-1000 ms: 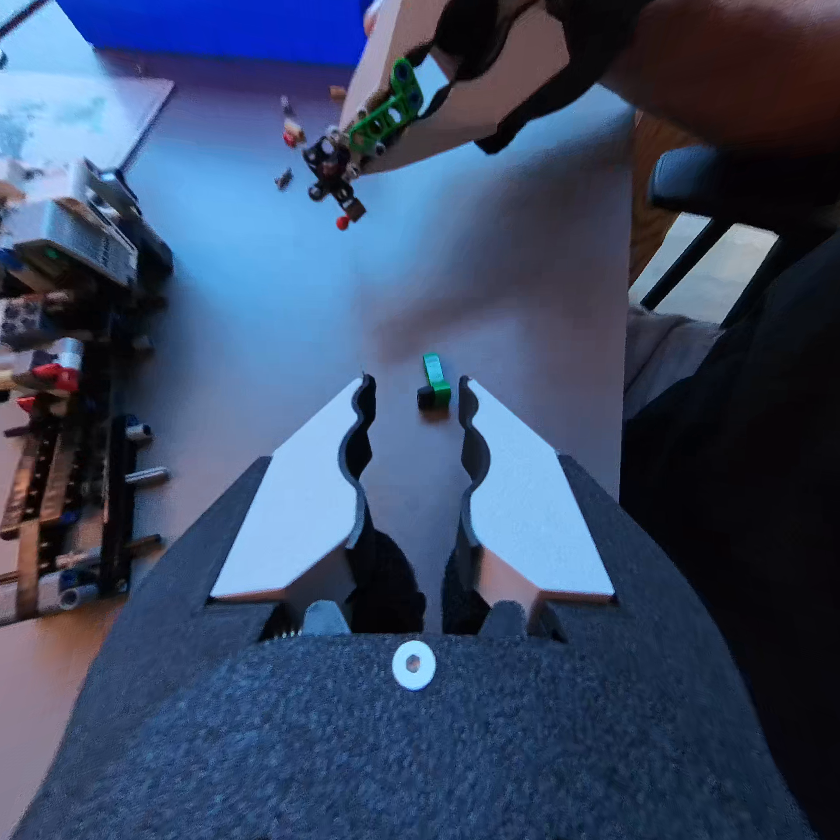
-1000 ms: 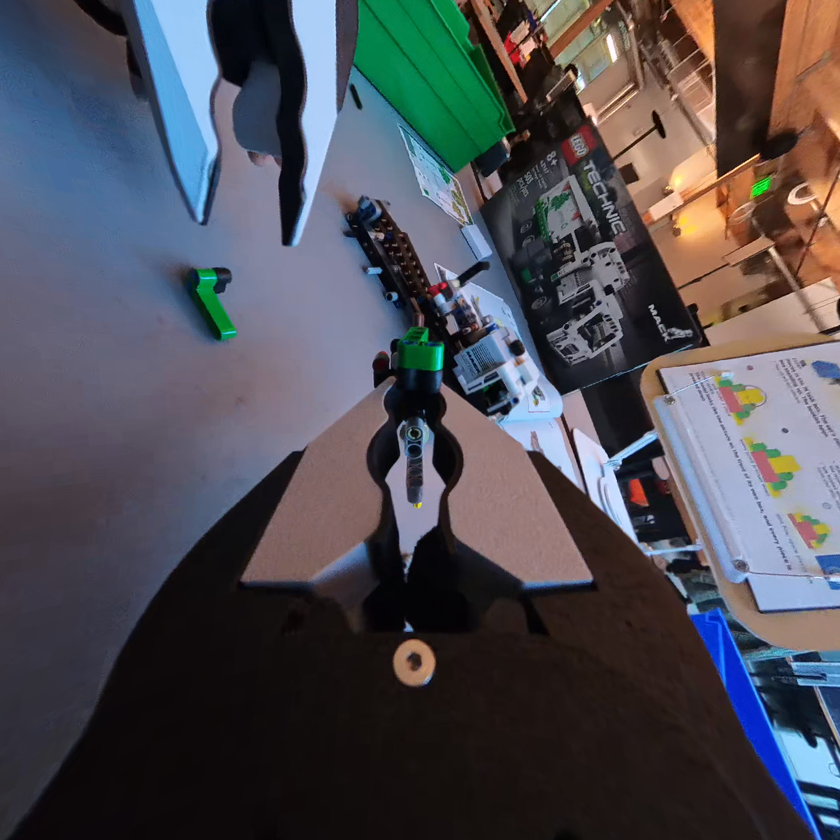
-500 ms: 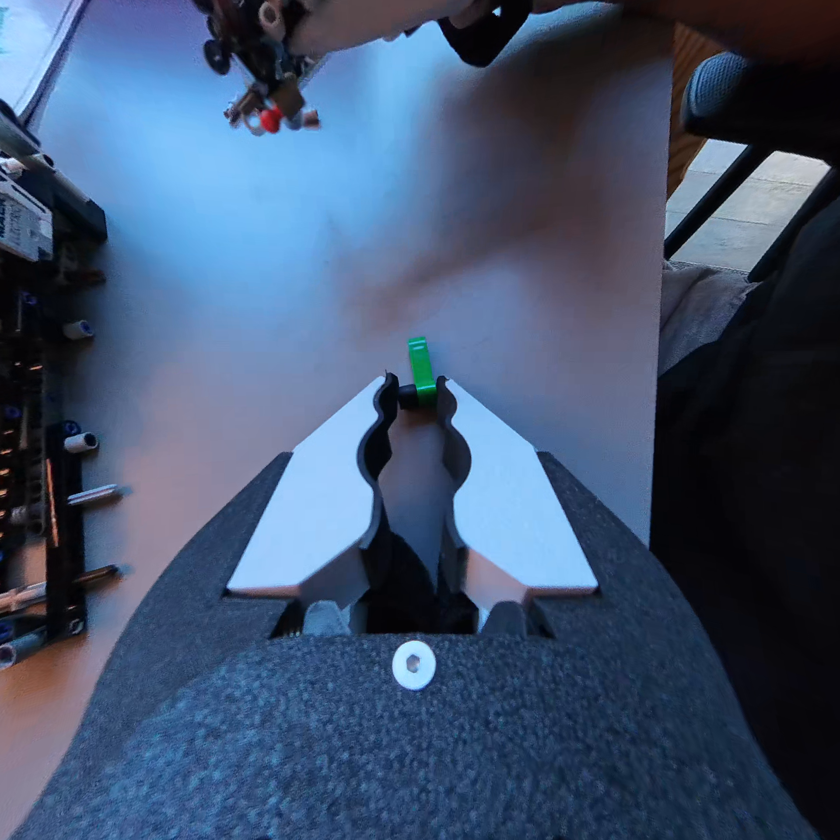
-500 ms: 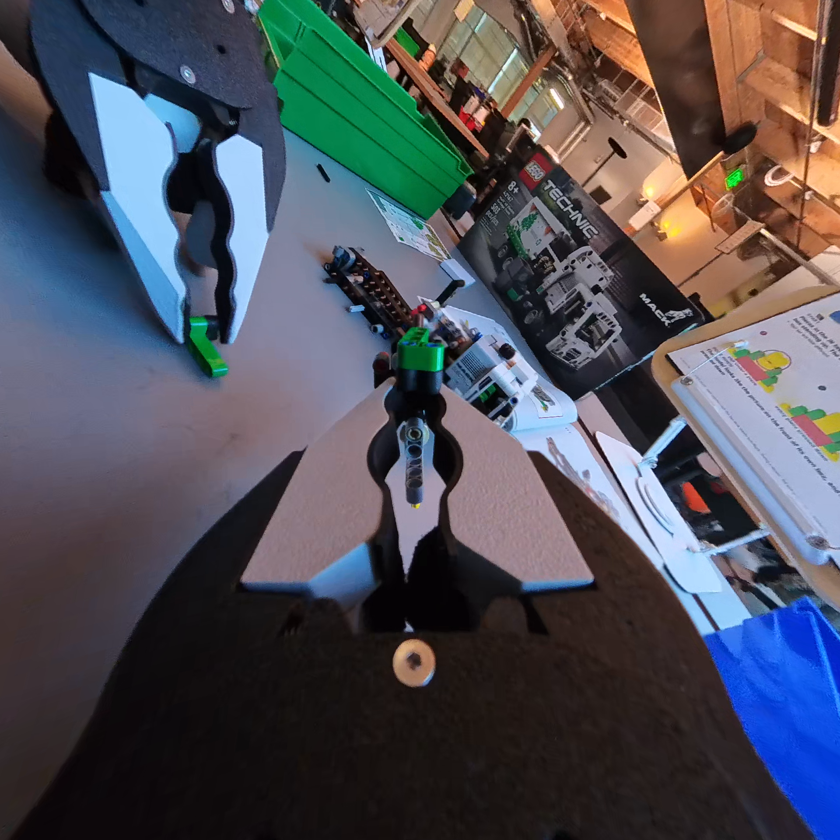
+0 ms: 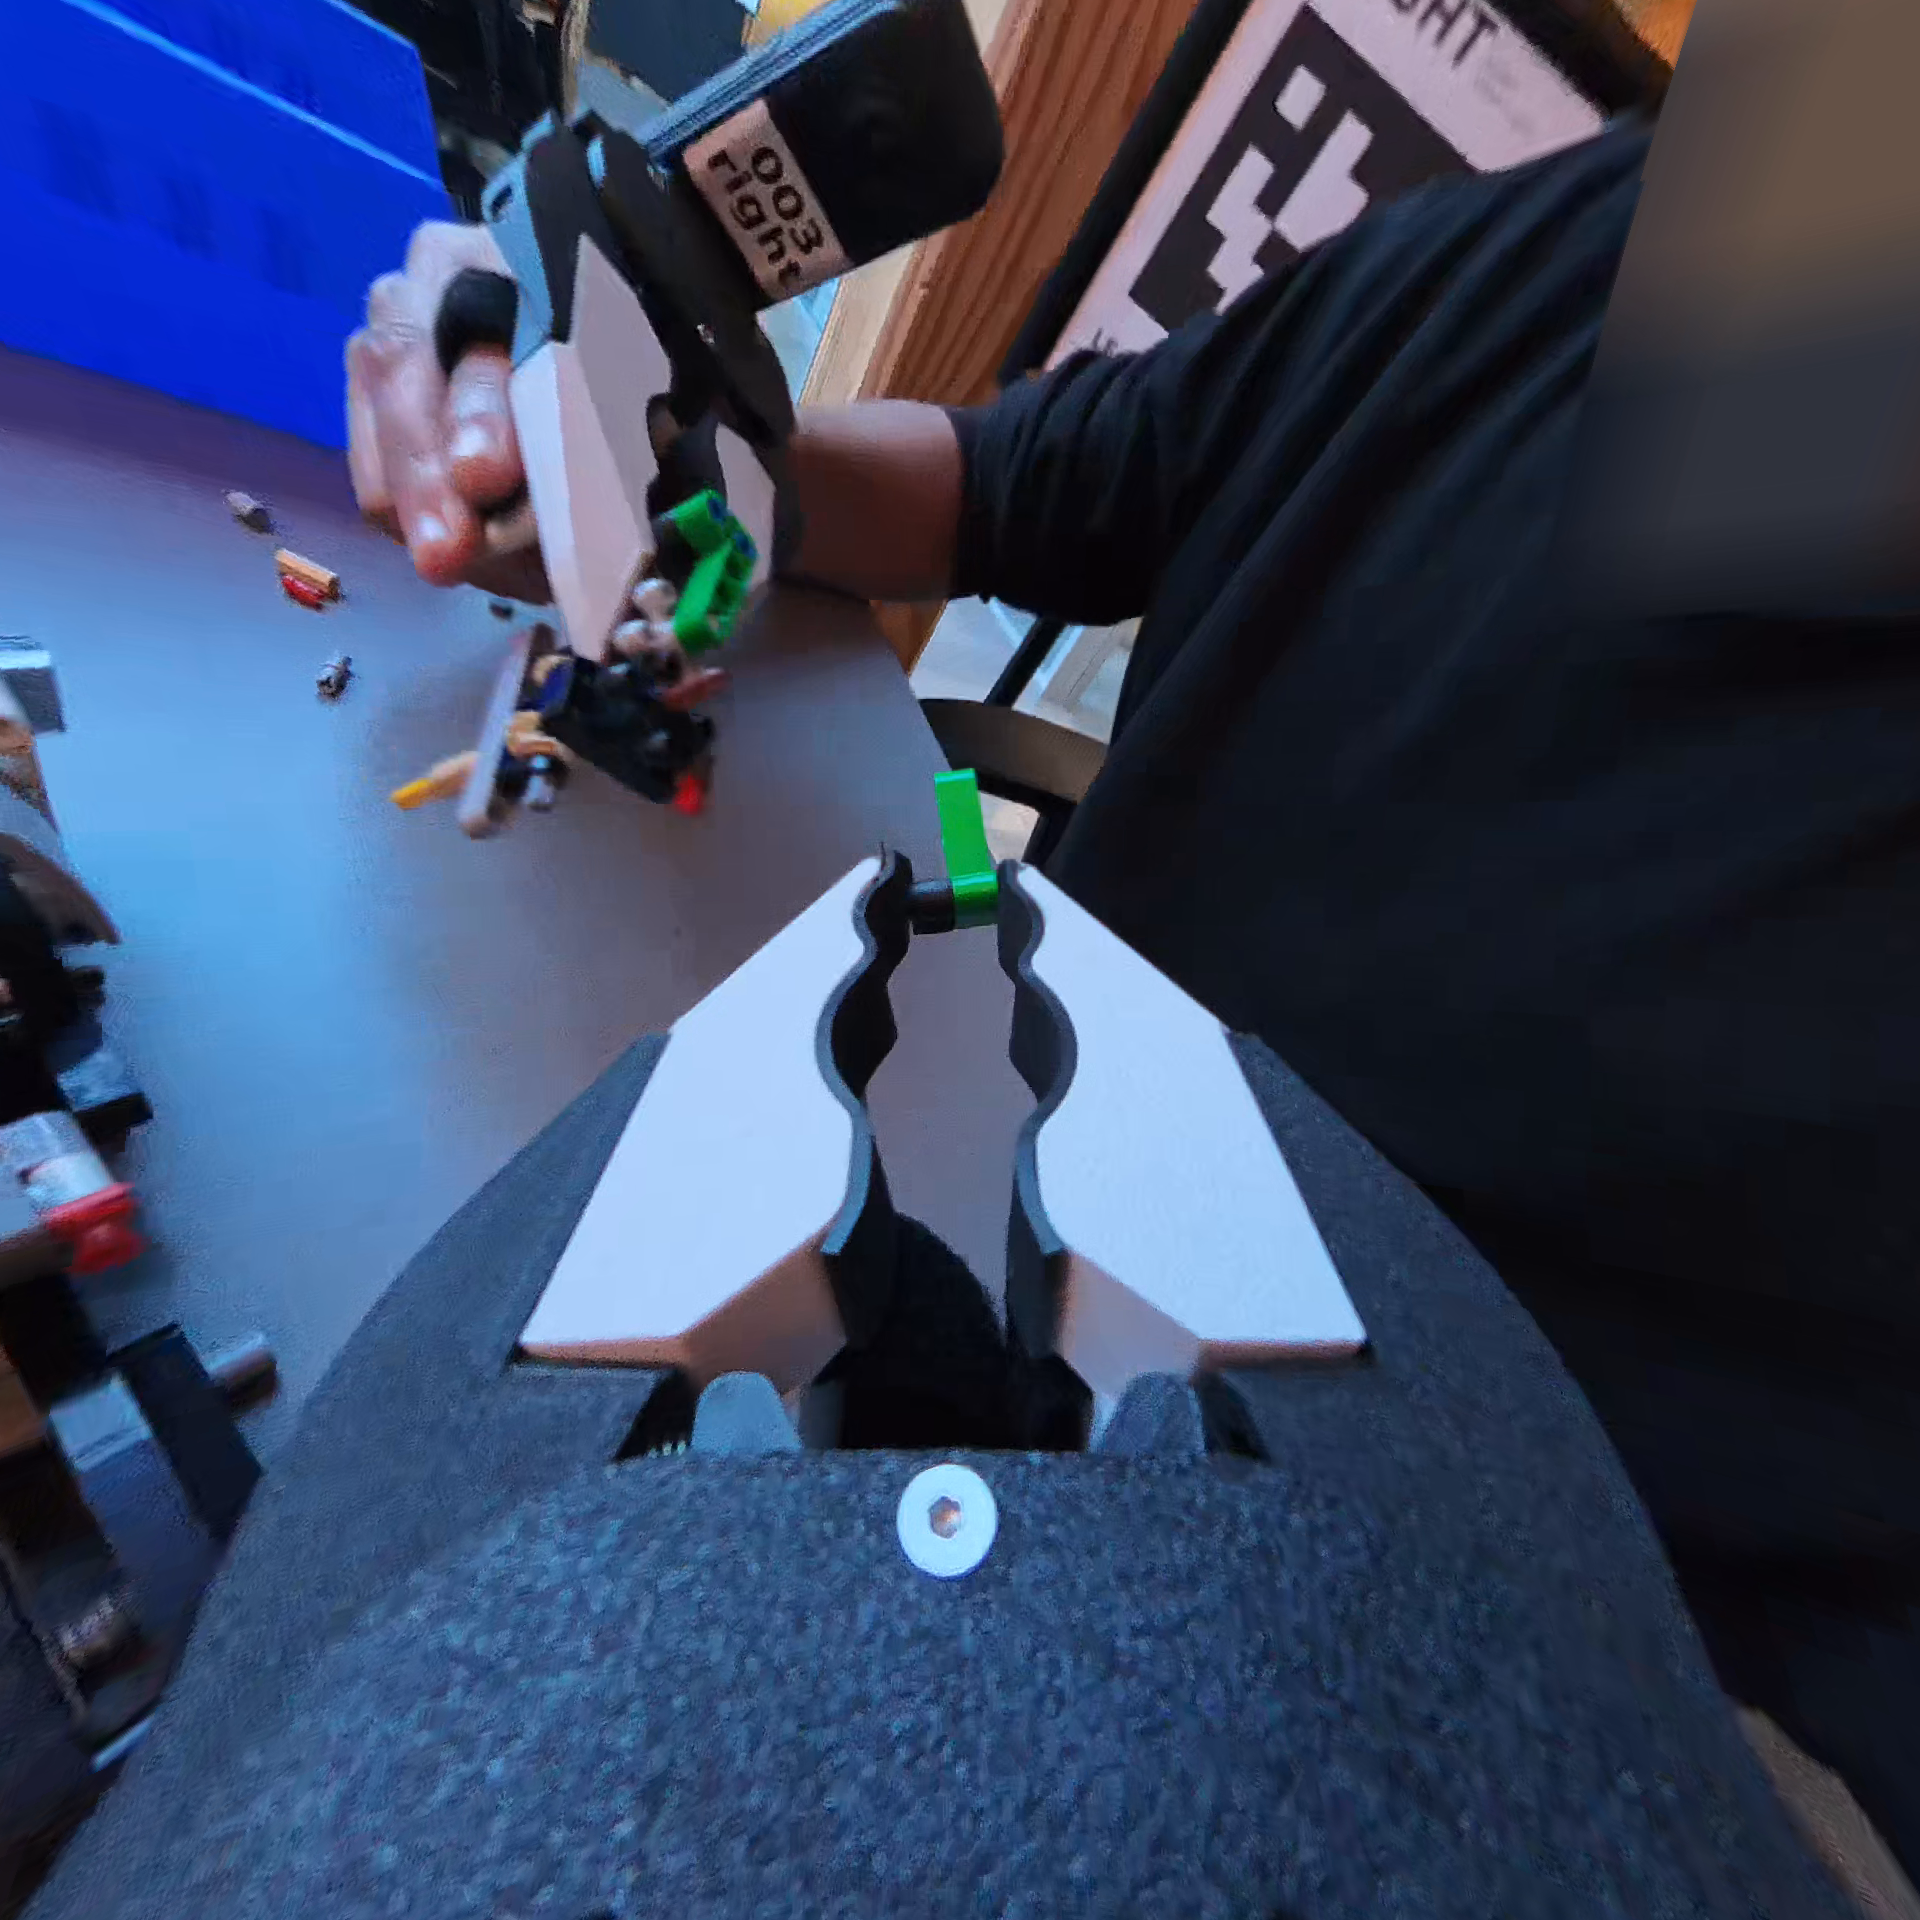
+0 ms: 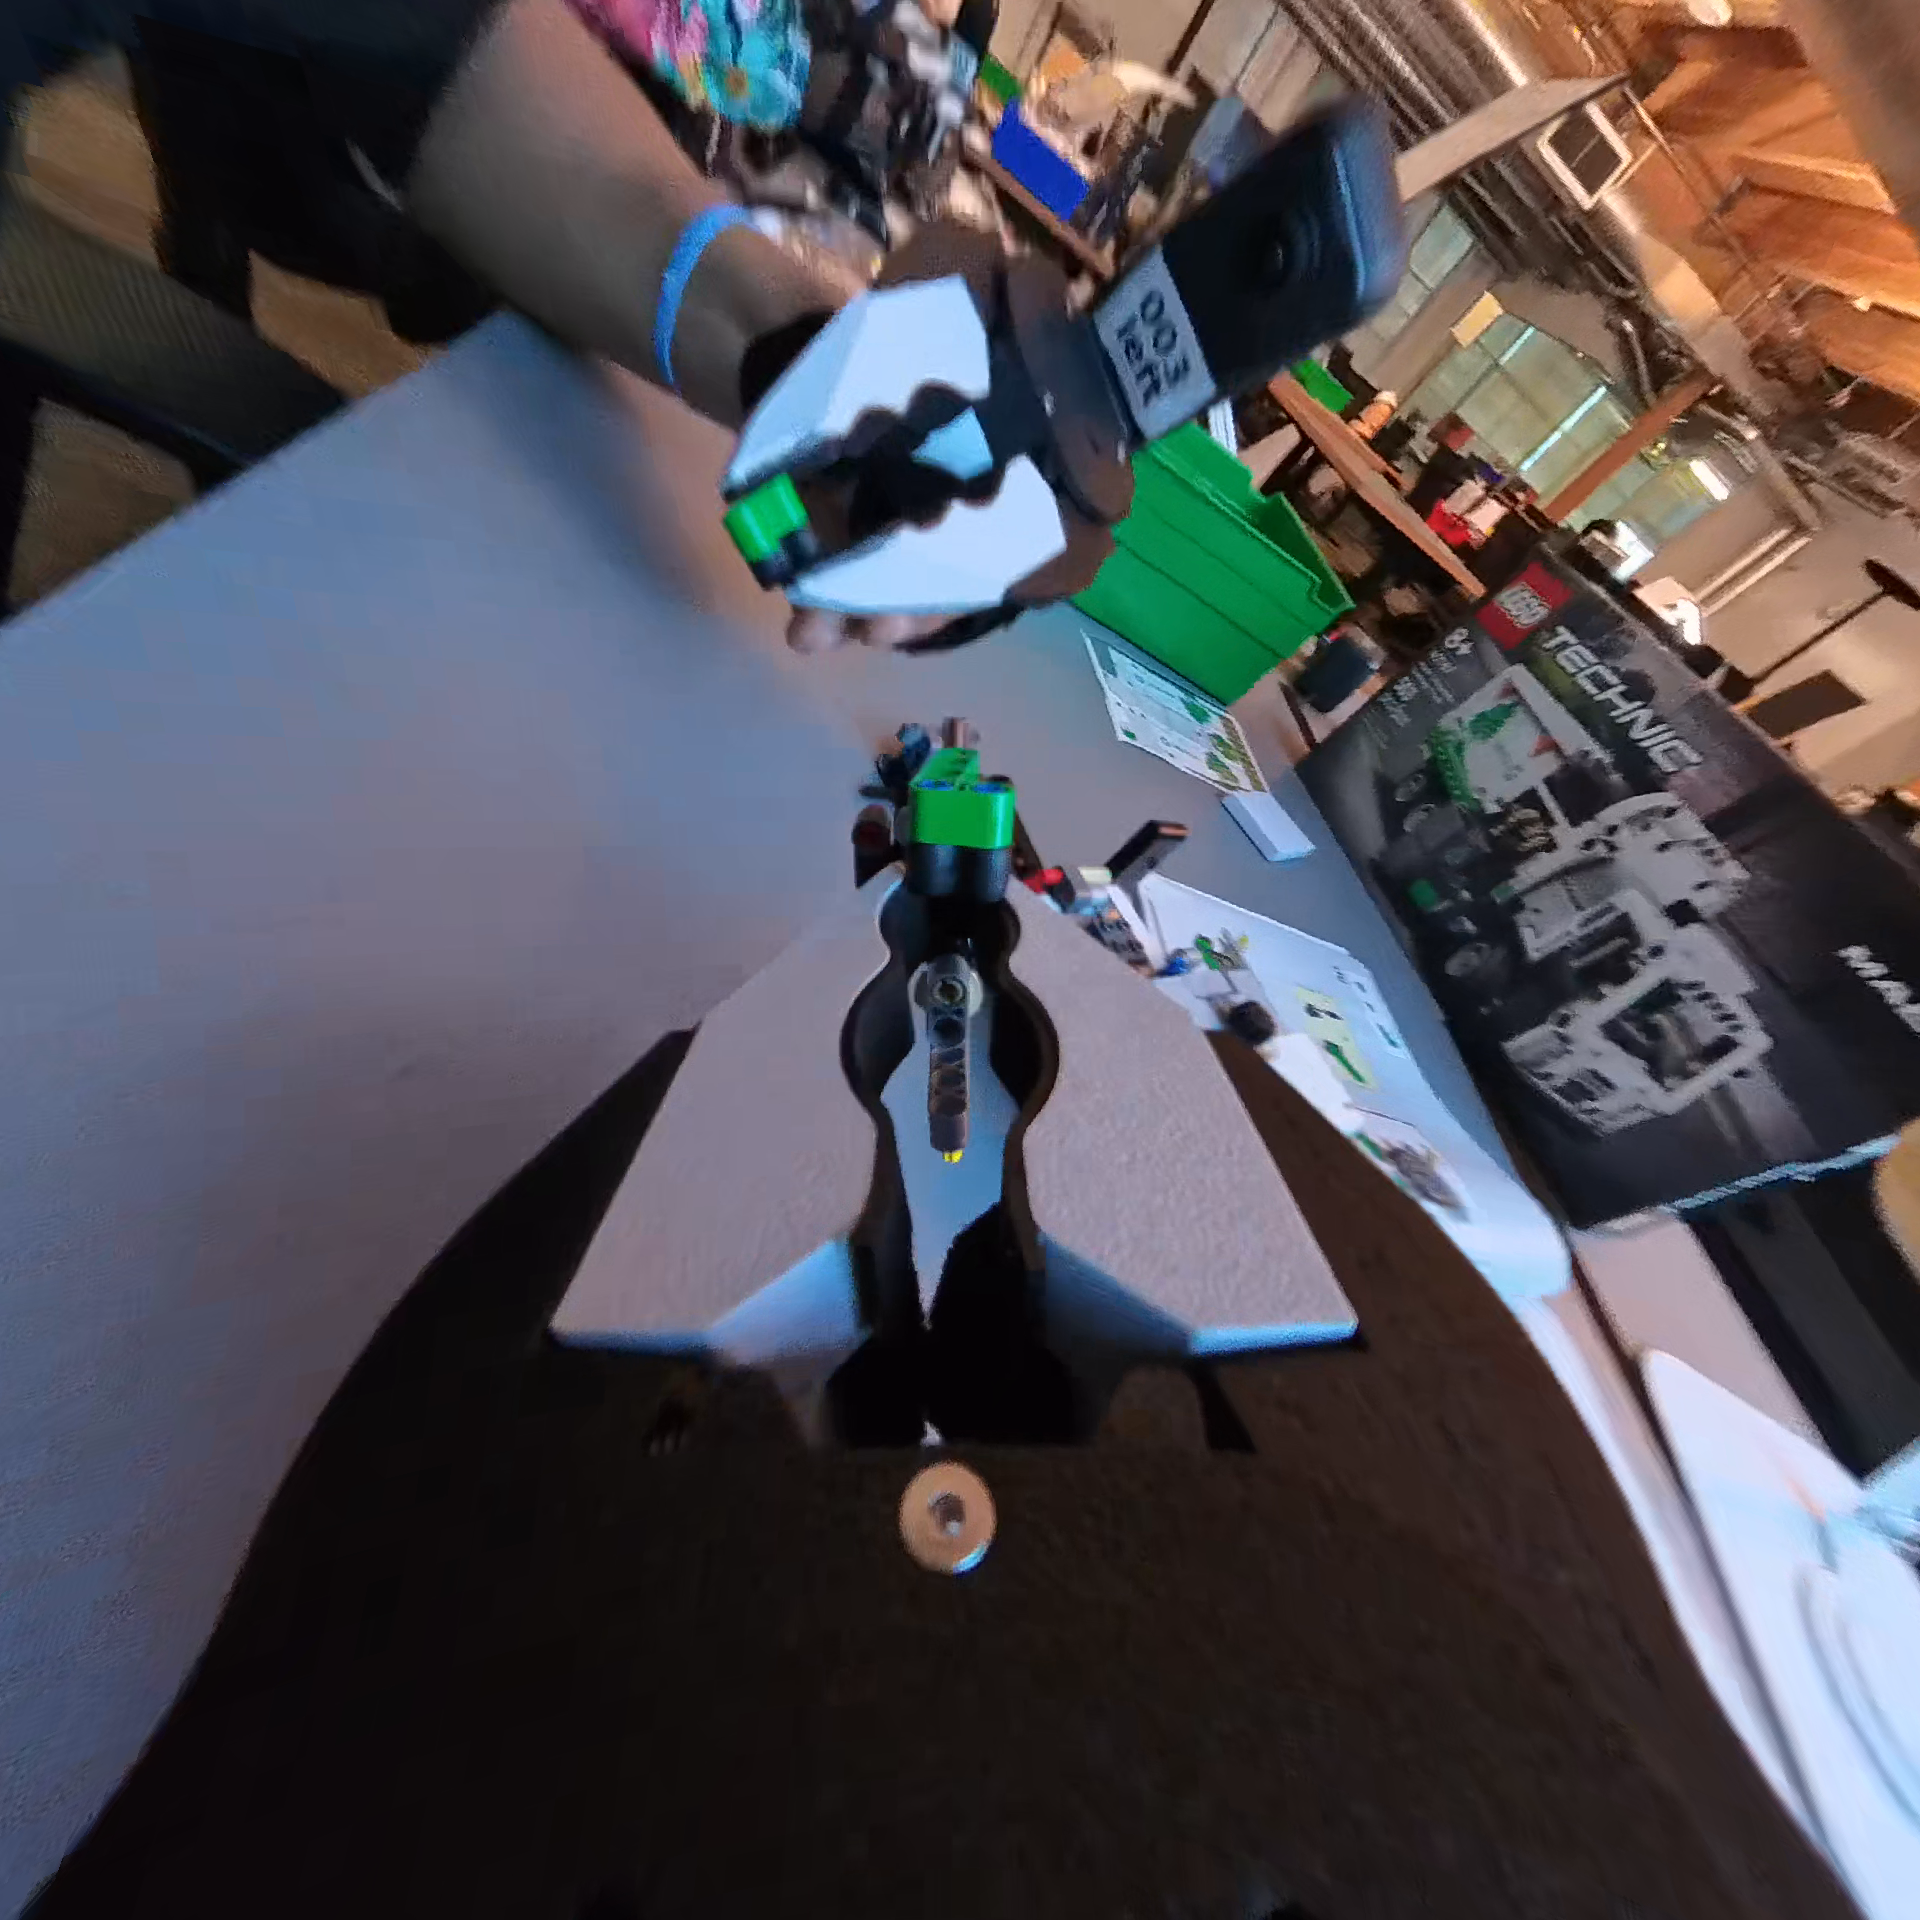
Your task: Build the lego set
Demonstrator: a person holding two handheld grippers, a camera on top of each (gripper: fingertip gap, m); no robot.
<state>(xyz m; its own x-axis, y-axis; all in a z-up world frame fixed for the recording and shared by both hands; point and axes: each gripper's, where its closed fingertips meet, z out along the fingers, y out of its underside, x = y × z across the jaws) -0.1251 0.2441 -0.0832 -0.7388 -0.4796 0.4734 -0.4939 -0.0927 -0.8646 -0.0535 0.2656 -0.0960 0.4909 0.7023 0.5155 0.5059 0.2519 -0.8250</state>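
**Green lever piece pinched in one gripper, small assembly clamped in the other**

The small bright-green plastic lever with a black pin (image 5: 962, 854) sits pinched at the very tips of the left gripper (image 5: 948, 891), its green arm standing up above the fingers, clear of the grey tabletop (image 5: 343, 966). The right gripper (image 6: 945, 894) is clamped on a black-and-green Technic sub-assembly with a grey beam (image 6: 948, 831); in the left wrist view that cluster hangs below its fingers, near the table. The right gripper is tilted downward, fingers aimed at the table. The left gripper is raised above the table edge, a bare forearm with a blue wristband (image 6: 681, 281) behind it.
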